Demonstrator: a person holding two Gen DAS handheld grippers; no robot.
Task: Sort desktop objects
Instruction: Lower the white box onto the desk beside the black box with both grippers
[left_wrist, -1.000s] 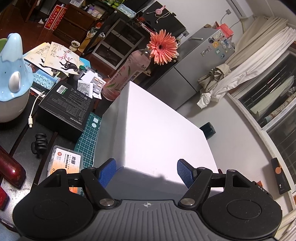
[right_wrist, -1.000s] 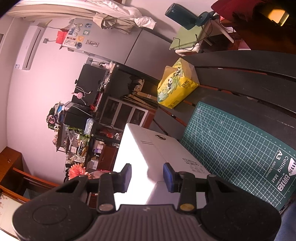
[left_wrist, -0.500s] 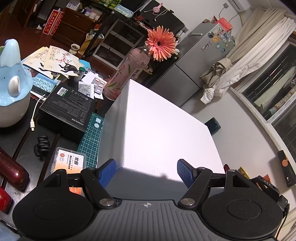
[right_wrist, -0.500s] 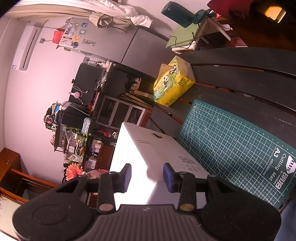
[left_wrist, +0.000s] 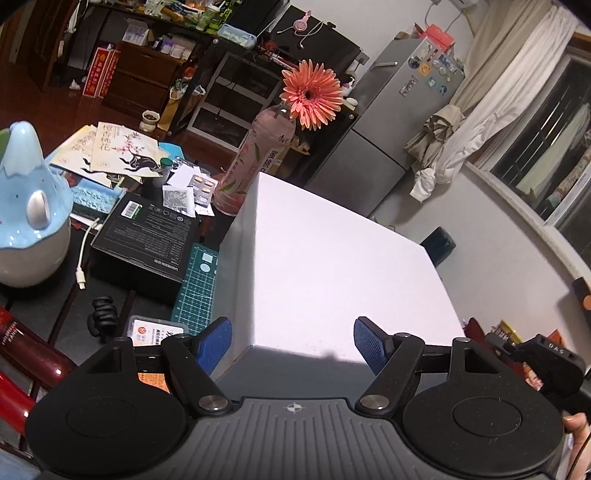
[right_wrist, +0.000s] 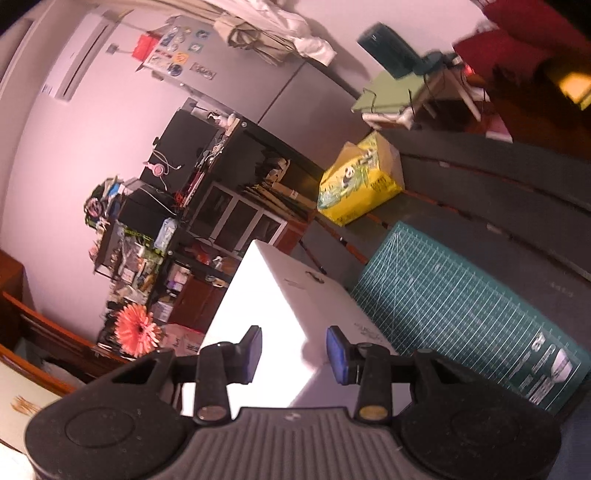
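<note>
Cluttered dark desk, fridge behind: both grippers clamped on one white box (left_wrist: 332, 266).

Left gripper (left_wrist: 291, 345) pads bear on box's near corner faces; right gripper (right_wrist: 293, 354) grips its edge, box straight ahead of each. Risk: smooth card slipping from corner grips, or box swinging left into flower bottle (left_wrist: 258, 158). Legible: cutting mat (right_wrist: 480, 325) "A3"; black carton (left_wrist: 147, 236) "UGREEN".

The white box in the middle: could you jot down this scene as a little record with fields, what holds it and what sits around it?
Main object: white box
Left gripper: jaws astride the box's near corner
Right gripper: jaws astride a box edge
Contact: pads look close to the box; a firm grip cannot be told
Under box: green cutting mat
Left of box: black carton, pink bottle with orange flower
Far side: yellow tissue pack
</note>
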